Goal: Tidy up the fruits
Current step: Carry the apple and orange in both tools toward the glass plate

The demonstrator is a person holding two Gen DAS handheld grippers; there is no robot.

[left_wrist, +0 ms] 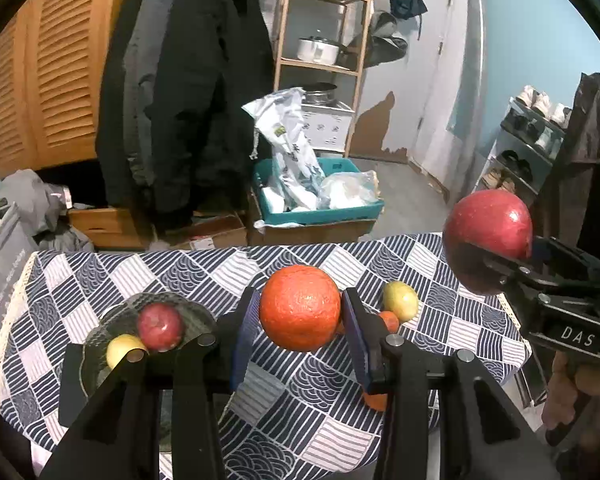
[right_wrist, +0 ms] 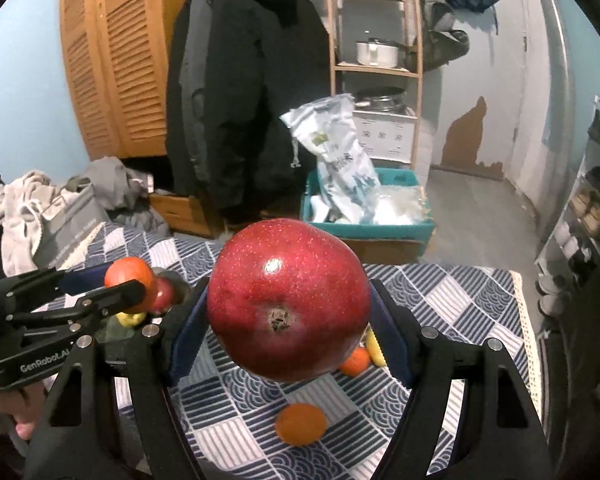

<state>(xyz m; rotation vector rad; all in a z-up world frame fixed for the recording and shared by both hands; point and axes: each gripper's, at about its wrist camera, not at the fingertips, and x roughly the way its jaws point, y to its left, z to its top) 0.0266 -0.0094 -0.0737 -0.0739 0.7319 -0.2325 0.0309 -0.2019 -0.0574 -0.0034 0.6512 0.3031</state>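
Observation:
My left gripper [left_wrist: 300,316] is shut on a large orange [left_wrist: 300,307] and holds it above the table. My right gripper [right_wrist: 288,312] is shut on a big red apple [right_wrist: 288,300], also held in the air; the apple shows at the right of the left wrist view [left_wrist: 488,236]. A dark glass plate [left_wrist: 112,328] at the left holds a small red apple [left_wrist: 159,326] and a yellow fruit [left_wrist: 122,350]. A yellow lemon [left_wrist: 400,301] and a small orange [left_wrist: 390,320] lie on the cloth to the right. Another small orange [right_wrist: 301,424] lies near the front.
The table has a blue and white patterned cloth [left_wrist: 300,400]. Behind it are a teal crate of bags [left_wrist: 320,200] on a cardboard box, hanging dark coats [left_wrist: 180,100], a wooden shelf with pots [left_wrist: 324,48] and a pile of clothes [right_wrist: 60,200] at the left.

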